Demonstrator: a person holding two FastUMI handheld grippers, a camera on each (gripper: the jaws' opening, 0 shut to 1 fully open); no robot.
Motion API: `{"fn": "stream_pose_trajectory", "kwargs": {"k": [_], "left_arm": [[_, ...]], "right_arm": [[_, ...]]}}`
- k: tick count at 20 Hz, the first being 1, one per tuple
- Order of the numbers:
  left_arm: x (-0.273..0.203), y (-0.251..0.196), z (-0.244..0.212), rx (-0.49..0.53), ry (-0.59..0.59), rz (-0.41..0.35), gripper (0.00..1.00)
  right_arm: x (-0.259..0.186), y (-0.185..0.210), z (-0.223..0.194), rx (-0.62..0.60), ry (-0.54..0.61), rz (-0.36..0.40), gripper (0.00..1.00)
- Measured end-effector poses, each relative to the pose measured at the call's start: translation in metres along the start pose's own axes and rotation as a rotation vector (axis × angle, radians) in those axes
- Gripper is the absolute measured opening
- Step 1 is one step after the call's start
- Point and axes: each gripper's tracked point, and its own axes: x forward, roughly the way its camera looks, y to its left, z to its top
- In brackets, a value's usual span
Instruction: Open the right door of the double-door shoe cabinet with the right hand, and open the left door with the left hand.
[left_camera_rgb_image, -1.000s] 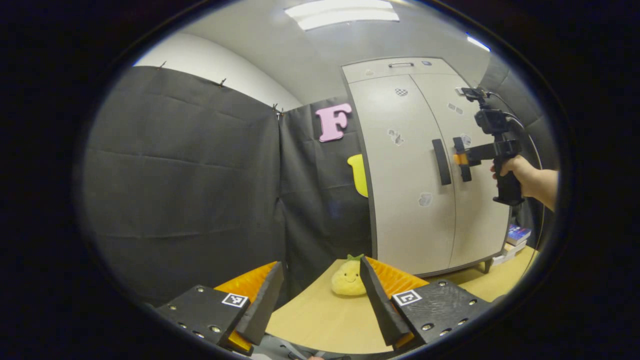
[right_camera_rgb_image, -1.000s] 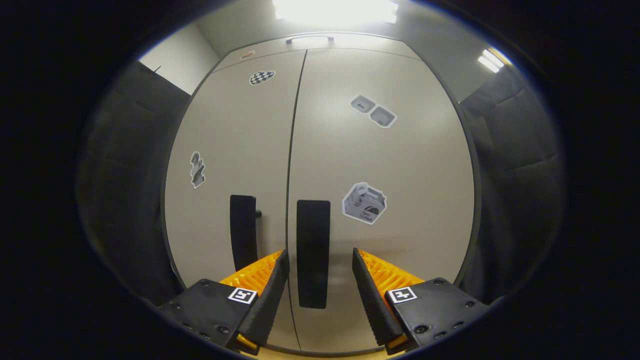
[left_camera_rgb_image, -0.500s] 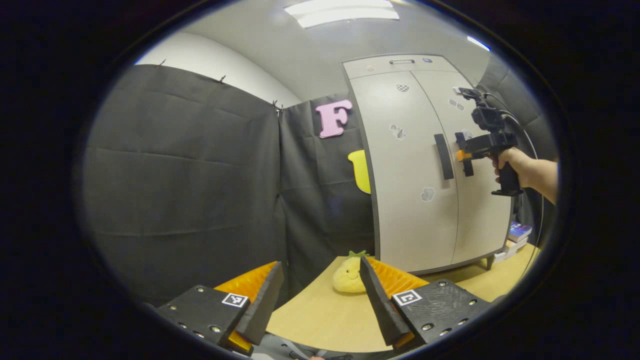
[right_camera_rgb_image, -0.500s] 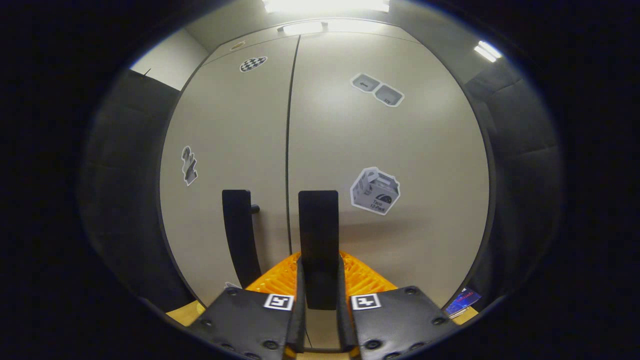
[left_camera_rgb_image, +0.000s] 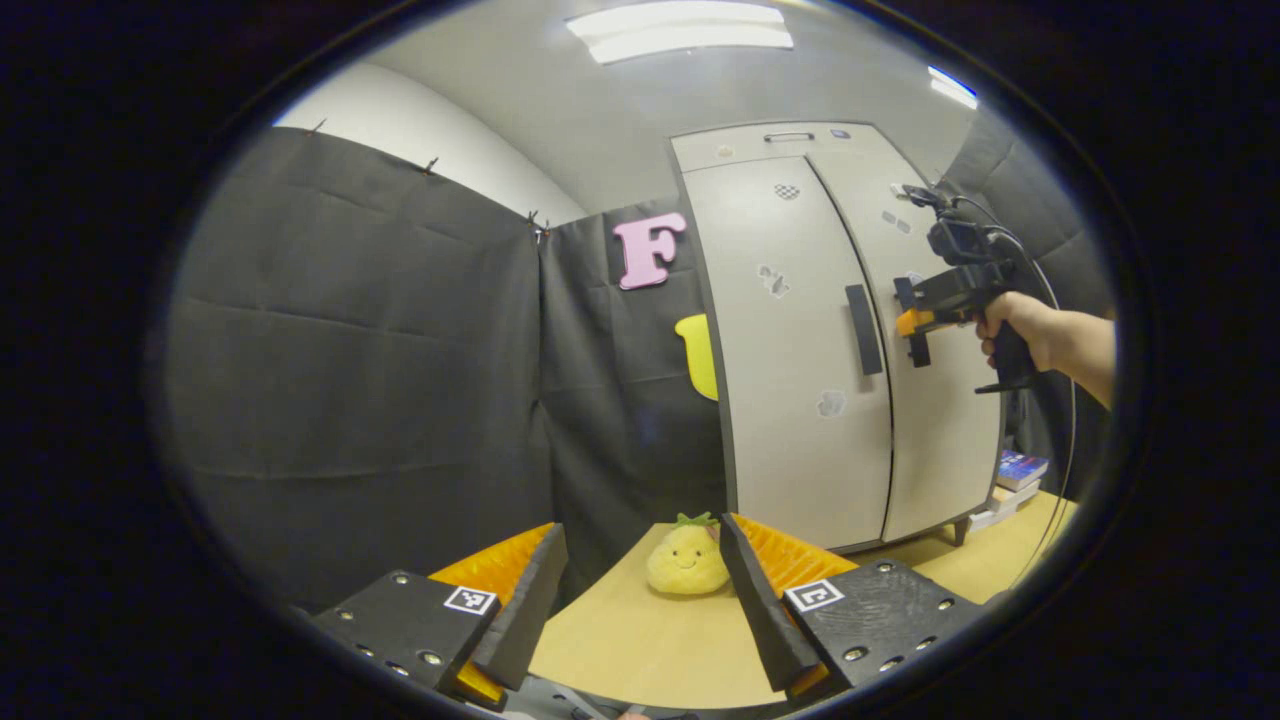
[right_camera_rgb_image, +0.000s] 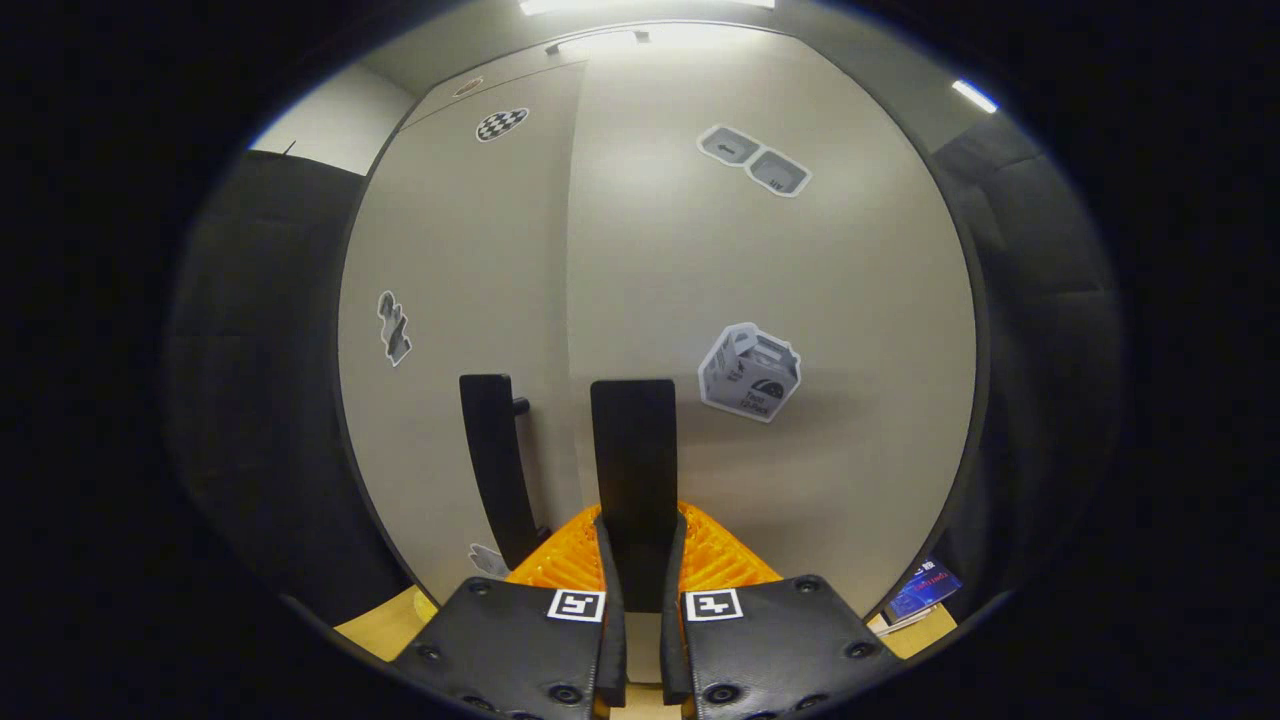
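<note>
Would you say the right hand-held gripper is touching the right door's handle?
Touching: in the right gripper view, the right hand-held gripper has both fingers closed on the right door's handle, no gap showing.

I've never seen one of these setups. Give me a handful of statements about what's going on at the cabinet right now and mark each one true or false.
1. The right gripper is clamped on the right door's handle. True.
2. The left gripper grips the left door's handle. False: it is open and far from the cabinet, holding nothing.
3. A yellow plush toy sits on the wooden tabletop. True.
4. Both doors stand wide open. False: the left door looks shut, and the right door is barely ajar at most.
5. The doors are bare. False: stickers dot them.
</note>
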Motion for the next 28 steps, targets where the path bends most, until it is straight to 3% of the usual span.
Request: {"fn": "stream_pose_trajectory", "kwargs": {"k": [7, 18, 19, 20, 28], "left_arm": [[-0.005, -0.013, 0.008, -0.016, -0.017, -0.039, 0.89], [-0.004, -0.073, 0.017, -0.015, -0.034, -0.166, 0.89], [-0.003, -0.077, 0.019, -0.015, -0.035, -0.175, 0.89], [-0.003, -0.083, 0.019, -0.016, -0.037, -0.185, 0.89], [0.004, -0.131, 0.029, -0.007, -0.056, -0.276, 0.89]], "right_arm": [[-0.007, -0.005, 0.0, 0.004, 0.031, 0.062, 0.15], [-0.028, -0.017, 0.001, 0.017, 0.056, 0.116, 0.15], [-0.03, -0.018, 0.001, 0.024, 0.06, 0.121, 0.12], [-0.032, -0.019, 0.001, 0.027, 0.063, 0.128, 0.15], [-0.051, -0.034, 0.004, 0.052, 0.054, 0.145, 0.15]]}}
